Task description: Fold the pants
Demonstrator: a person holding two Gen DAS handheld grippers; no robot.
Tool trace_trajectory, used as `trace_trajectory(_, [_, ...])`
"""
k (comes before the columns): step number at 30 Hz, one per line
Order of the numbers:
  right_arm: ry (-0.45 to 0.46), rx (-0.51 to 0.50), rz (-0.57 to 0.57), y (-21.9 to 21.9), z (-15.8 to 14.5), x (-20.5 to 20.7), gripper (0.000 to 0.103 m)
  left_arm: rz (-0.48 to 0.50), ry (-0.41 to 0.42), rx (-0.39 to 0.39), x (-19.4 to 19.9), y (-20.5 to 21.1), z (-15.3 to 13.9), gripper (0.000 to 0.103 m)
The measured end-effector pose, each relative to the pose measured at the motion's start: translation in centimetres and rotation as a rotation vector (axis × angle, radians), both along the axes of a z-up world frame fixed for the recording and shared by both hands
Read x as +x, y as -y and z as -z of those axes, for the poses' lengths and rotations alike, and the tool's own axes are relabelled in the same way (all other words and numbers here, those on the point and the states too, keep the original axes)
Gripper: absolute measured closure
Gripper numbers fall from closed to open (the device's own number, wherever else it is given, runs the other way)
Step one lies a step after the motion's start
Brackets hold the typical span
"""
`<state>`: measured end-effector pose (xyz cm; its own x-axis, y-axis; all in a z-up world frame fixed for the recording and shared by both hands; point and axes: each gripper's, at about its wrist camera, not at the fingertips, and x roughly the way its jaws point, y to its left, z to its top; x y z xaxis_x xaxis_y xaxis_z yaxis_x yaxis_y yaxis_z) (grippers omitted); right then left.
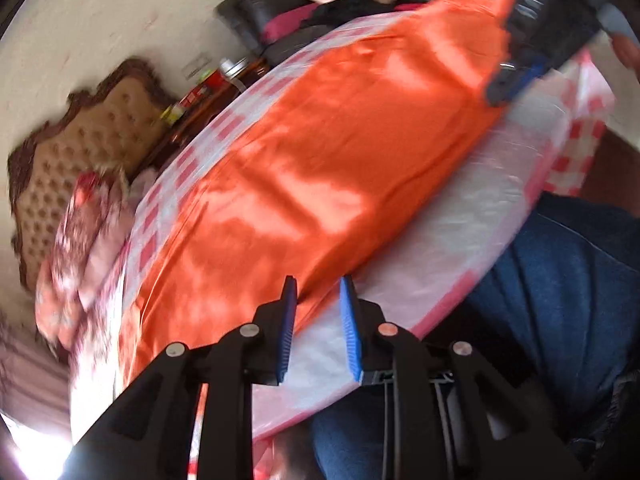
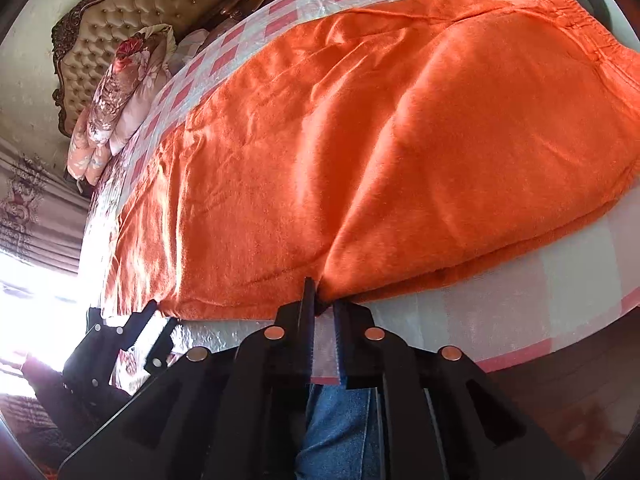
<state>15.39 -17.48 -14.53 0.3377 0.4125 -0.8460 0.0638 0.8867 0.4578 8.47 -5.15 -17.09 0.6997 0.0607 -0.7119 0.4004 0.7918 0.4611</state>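
Orange pants lie spread along a round table with a pink-and-white checked cloth. In the left wrist view, which is blurred, my left gripper is open at the near edge of the pants, with nothing between its blue pads. My right gripper shows at the far end of the pants there. In the right wrist view the pants fill the frame, waistband at the upper right. My right gripper is open at the near hem, its left finger touching the fabric edge. My left gripper shows at the lower left.
A tufted headboard and floral pillows stand beyond the table. Bottles and cans sit on a dark cabinet. Dark bags and pink cloth lie at the far side. The person's blue jeans are at the table's near edge.
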Motion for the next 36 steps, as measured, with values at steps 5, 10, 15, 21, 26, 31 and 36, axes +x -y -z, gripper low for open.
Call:
trace_trajectory(5, [-0.004, 0.026, 0.020, 1.7, 0.1, 0.0, 0.087, -0.085, -0.028, -0.048, 0.4, -3.3, -0.4, 0.079])
trace_trajectory(10, [0.000, -0.008, 0.008, 1.4, 0.0, 0.0, 0.087, -0.063, -0.109, -0.112, -1.1, -5.4, -1.8, 0.073])
trace_trajectory(15, [0.003, -0.024, -0.003, 1.0, -0.1, 0.3, 0.086, -0.127, -0.037, -0.381, 1.9, -9.1, -6.4, 0.070])
trace_trajectory(21, [0.004, -0.061, -0.014, 0.3, -0.3, 0.4, 0.087, -0.135, -0.019, -0.442, 15.8, -11.9, -4.6, 0.068])
trace_trajectory(26, [-0.004, -0.047, -0.013, 0.4, -0.2, 0.4, 0.086, -0.035, -0.199, -0.409, 22.8, -11.4, -2.6, 0.073])
trace_trajectory(31, [-0.006, -0.070, -0.029, 0.2, -0.2, 0.5, 0.095, -0.004, -0.226, -0.311, 24.9, -10.7, -1.8, 0.103])
trace_trajectory(36, [-0.019, -0.053, -0.038, 0.2, -0.1, 0.4, 0.090, -0.074, -0.192, -0.373, 24.6, -11.4, -2.7, 0.100])
